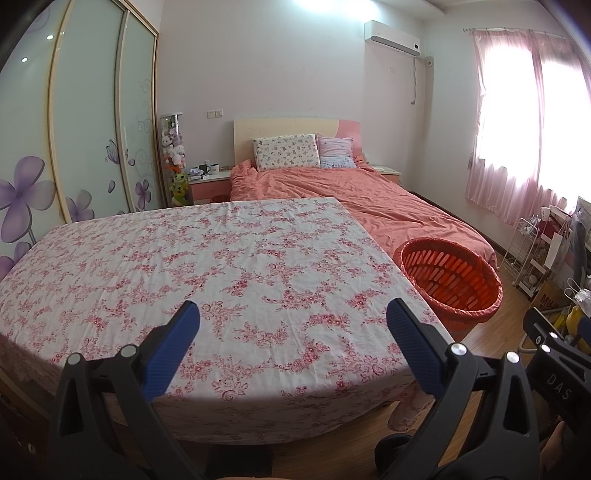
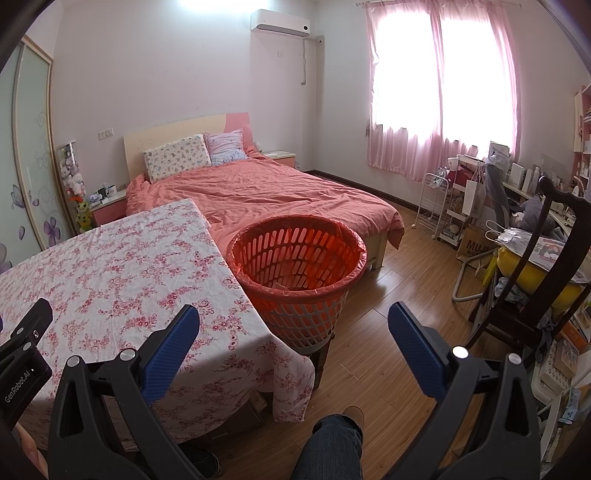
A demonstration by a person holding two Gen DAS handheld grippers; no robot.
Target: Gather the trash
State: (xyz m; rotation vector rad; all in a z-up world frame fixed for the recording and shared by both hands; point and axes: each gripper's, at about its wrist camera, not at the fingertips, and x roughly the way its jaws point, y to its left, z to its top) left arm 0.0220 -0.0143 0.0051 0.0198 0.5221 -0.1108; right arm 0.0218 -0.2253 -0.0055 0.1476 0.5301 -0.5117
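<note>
Two grippers, both spread wide w/ nothing between the blue pads. Left gripper hangs over the near edge of the table; in its view the pads sit at 7 and 5 o'clock, floral cloth showing in the gap. Right gripper is held off the table's right side, above wood floor; a jeans-clad knee shows at 6 o'clock below it. Each gripper's black body peeks into the other's view: right one at 4 o'clock in left cam, left one at 8 o'clock in right cam.

Table is covered by a white cloth w/ pink flower print, top bare of any item I can see. No loose trash visible on it.

Next out: orange slotted basket, lined w/ an orange bag, standing on the floor just beside the table's right edge, approx 12 o'clock from the right gripper, 2 o'clock from the left. Something pale lies at its bottom; can't tell what.

Behind the basket: bed w/ salmon duvet, two pillows at the headboard. Chair w/ a cluttered seat at 3 o'clock in right view. Farther: pink curtains over a bright window, AC unit high on the back wall, wardrobe w/ purple flower doors at 10 o'clock in left view.
</note>
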